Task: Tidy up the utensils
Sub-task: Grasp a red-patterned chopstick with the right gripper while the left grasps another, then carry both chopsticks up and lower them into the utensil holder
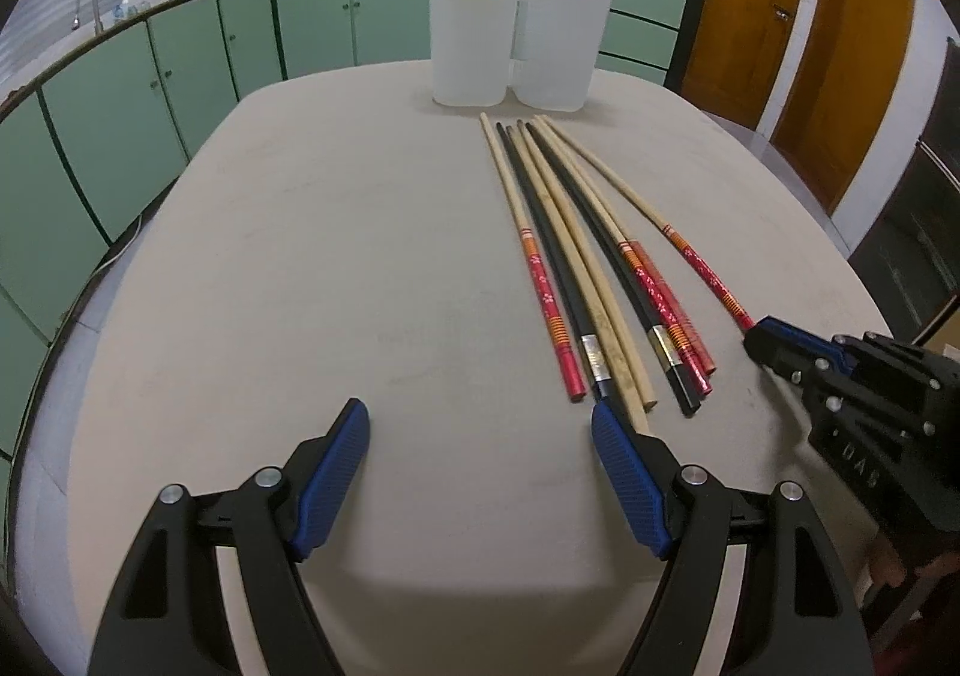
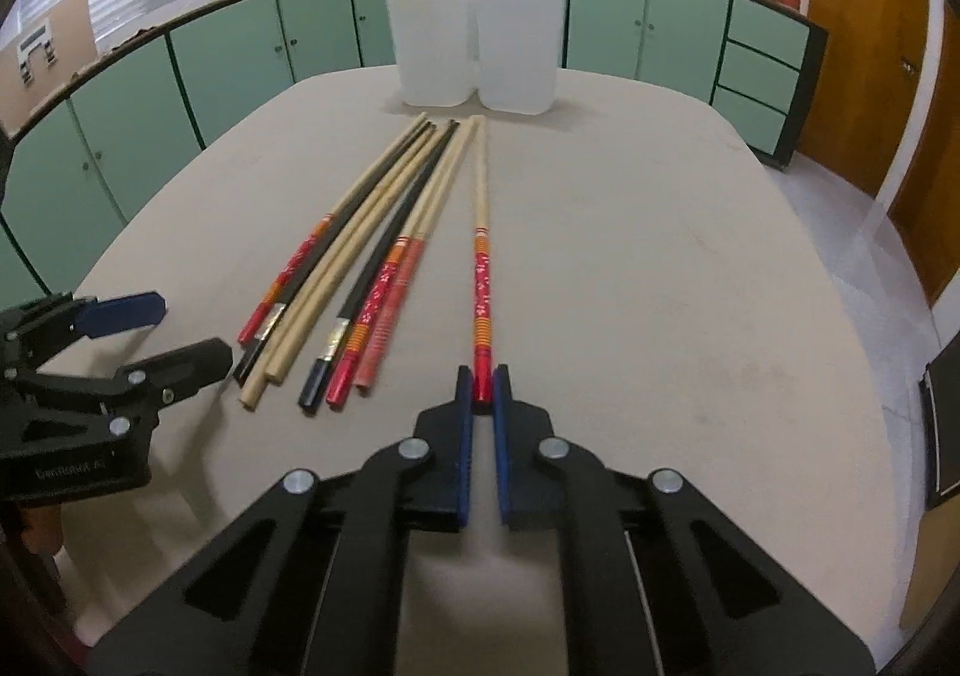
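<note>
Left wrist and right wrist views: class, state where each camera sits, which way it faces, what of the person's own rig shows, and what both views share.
Left wrist: on the left gripper, facing down the table; jaws open, empty; right gripper at right.
Right wrist: on the right gripper, jaws shut on a red-handled chopstick; left gripper at left.
Shared: chopstick pile, white two-compartment holder, green cabinets.

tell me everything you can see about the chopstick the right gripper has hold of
The chopstick is a slim stick that looks like pale wood, its handle end painted red with orange bands and small white markings. It lies flat on the table, apart from the other chopsticks to its left, its bare tip pointing toward the white holder. The right gripper is shut on its red end.
</note>
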Demonstrator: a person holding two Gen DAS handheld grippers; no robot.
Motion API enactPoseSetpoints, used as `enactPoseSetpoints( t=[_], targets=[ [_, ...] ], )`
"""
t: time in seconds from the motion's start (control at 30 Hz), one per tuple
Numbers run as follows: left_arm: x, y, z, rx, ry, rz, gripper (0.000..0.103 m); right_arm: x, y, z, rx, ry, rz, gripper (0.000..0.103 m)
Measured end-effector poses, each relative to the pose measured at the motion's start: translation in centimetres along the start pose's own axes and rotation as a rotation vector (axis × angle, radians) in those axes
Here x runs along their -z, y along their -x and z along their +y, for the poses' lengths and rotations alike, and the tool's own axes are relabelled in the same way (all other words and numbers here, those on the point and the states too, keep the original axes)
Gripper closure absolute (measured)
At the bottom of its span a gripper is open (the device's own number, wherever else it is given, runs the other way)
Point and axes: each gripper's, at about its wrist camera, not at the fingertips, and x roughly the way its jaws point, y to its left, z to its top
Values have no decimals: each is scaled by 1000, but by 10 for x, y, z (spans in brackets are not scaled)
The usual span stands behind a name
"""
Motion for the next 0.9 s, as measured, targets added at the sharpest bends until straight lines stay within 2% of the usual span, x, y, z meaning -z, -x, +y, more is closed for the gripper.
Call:
enactPoseSetpoints(
  t=[0.43,0.53,0.6,0.67,0.8,0.87,0.9],
  targets=[
    [-4,-10,-7,-49,-14,-19,28,2,0,-5,-14,-26,-3,97],
    [-4,-10,-8,-54,-12,-26,32,3,-1,-5,-20,-35,-8,96],
    [-4,-9,-11,-49,-12,-32,39,4,-1,-6,-24,-43,-14,96],
    [-5,-9,-14,-33,-15,-37,56,4,-2,-5,-22,-37,-22,96],
    [-6,-9,-20,-26,-20,-53,80,4,-2,-7,-27,-39,-26,97],
    [-7,-8,-19,-22,-14,-54,97,4,-2,-9,-36,-48,-23,97],
    [-7,-8,-18,-19,-10,-53,97,3,-2,-9,-38,-51,-22,97]
  ],
)
